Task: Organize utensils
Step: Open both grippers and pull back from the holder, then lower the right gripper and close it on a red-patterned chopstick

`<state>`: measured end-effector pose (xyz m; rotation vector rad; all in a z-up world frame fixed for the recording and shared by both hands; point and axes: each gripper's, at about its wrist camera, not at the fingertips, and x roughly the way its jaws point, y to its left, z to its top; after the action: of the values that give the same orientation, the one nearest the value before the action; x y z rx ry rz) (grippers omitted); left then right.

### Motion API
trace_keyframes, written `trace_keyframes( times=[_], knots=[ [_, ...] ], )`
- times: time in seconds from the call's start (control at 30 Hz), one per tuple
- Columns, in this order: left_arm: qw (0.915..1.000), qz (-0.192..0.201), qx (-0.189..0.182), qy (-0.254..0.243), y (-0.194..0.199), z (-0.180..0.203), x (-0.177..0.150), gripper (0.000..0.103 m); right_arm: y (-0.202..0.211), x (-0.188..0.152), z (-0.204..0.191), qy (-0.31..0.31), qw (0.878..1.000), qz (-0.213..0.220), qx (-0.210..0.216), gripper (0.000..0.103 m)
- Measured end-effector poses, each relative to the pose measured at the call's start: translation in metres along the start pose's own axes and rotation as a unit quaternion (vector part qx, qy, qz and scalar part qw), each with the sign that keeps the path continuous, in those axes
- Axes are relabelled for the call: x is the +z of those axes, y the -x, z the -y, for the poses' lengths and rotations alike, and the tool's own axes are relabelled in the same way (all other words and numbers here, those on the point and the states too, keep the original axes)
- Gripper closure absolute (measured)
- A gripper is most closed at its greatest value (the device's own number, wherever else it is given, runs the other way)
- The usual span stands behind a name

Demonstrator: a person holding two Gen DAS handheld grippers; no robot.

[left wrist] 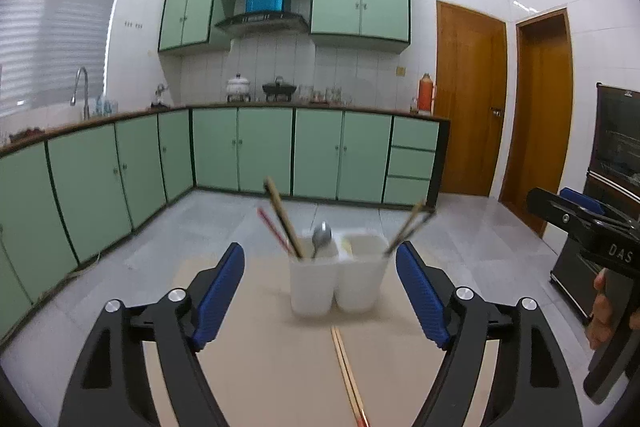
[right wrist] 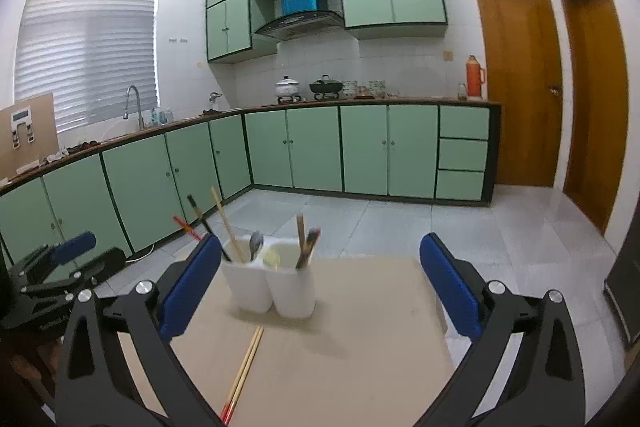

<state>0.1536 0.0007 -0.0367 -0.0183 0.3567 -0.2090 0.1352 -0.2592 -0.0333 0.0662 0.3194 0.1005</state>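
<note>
A white two-compartment utensil holder (left wrist: 338,279) (right wrist: 276,283) stands on the beige table (left wrist: 260,367) ahead of both grippers. Its left compartment holds brown and red chopsticks (left wrist: 282,215) and a metal spoon (left wrist: 322,237) (right wrist: 256,243). Its right compartment holds more chopsticks (left wrist: 408,225) (right wrist: 306,247). One loose pair of chopsticks (left wrist: 348,375) (right wrist: 246,367) lies on the table in front of the holder. My left gripper (left wrist: 320,251) is open and empty, short of the holder. My right gripper (right wrist: 320,241) is wide open and empty, to the holder's right.
The table's far edge (right wrist: 360,259) lies just behind the holder, with tiled floor beyond. Green cabinets (left wrist: 240,151) line the back and left walls. A black oven (left wrist: 616,167) stands at the right. A hand (left wrist: 600,311) holds the right gripper's handle.
</note>
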Motion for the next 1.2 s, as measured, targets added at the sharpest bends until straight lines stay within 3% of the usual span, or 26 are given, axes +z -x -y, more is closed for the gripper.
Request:
trace_keyframes(
  times=[0.3,0.5,0.87,1.2],
  knots=[
    [0.9984,-0.054,0.019,-0.005,0.015,-0.002,-0.06,0.026,0.014,-0.069,-0.013,-0.018,0.999,-0.05,-0.003,0.006],
    [0.9972,-0.07,0.023,-0.007,0.021,-0.007,-0.095,0.026,0.016,-0.102,-0.035,0.007,0.999,-0.047,-0.008,0.006],
    [0.9972,-0.064,0.035,-0.015,0.035,-0.015,-0.125,0.026,0.011,-0.134,-0.055,0.003,0.997,-0.076,0.002,0.006],
    [0.9944,-0.085,0.062,-0.007,0.041,-0.041,-0.142,0.026,-0.006,-0.177,-0.073,0.015,0.99,-0.137,0.006,0.006]
  ],
)
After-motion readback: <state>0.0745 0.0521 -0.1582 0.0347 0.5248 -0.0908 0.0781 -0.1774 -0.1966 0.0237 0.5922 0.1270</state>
